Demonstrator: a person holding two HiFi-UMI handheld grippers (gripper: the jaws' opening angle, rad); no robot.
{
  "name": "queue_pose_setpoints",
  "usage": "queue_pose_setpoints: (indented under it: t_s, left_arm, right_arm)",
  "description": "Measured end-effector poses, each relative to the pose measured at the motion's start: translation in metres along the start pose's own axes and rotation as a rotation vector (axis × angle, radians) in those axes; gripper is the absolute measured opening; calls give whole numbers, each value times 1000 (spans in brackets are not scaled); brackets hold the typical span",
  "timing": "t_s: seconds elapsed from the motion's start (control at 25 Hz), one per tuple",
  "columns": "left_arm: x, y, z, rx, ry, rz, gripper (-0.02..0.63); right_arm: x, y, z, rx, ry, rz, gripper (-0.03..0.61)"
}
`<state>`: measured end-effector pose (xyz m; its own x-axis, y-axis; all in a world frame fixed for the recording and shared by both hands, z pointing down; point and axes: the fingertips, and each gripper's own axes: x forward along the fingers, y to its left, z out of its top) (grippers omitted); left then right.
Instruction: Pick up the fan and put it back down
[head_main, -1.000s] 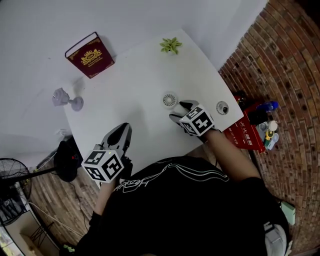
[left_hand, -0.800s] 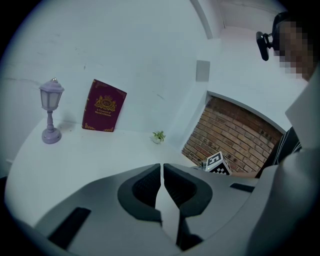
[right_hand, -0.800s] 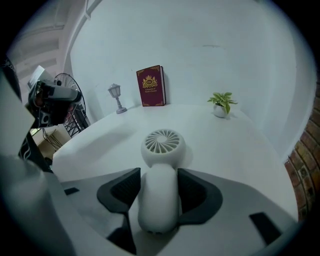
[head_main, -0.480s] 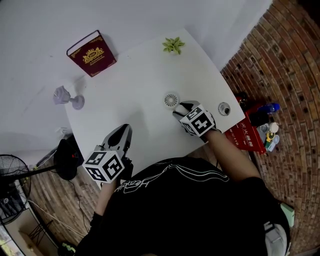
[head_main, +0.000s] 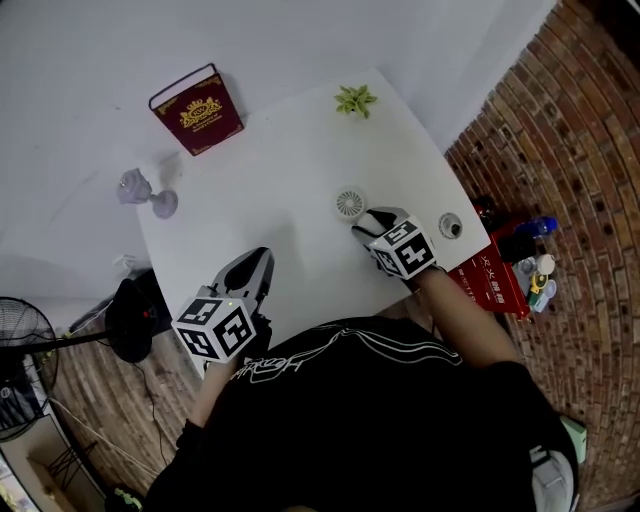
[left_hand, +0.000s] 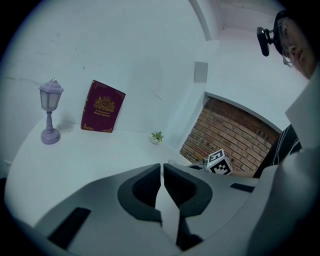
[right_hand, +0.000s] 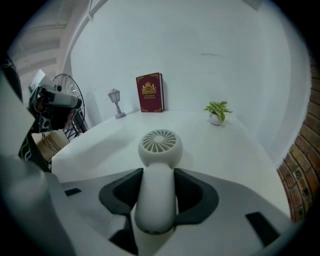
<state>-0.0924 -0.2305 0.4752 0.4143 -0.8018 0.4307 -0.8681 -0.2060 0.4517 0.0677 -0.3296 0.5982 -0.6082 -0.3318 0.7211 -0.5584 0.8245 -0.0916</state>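
Two claws: the right claw has just clenched on the handle of the fan for lifting, its head at 12 o'clock on the tabletop; the left claw sits clenched and empty at 7 o'clock.

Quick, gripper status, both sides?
Left gripper: shut, empty.
Right gripper: jaws have just been closing, now shut on the handle of the fan.
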Motion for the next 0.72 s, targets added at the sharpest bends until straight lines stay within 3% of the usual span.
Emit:
queue_pose_setpoints:
  t_s: [0.44, 0.72]
  left_arm:
    - [-35, -17, 15, 48, -2, -25, 43]
    - [-56, -27, 14, 66, 0, -43, 43]
  right_arm:
    - [-61, 37, 43, 34, -192, -29, 195]
    - [-106, 74, 63, 52, -303, -4, 193]
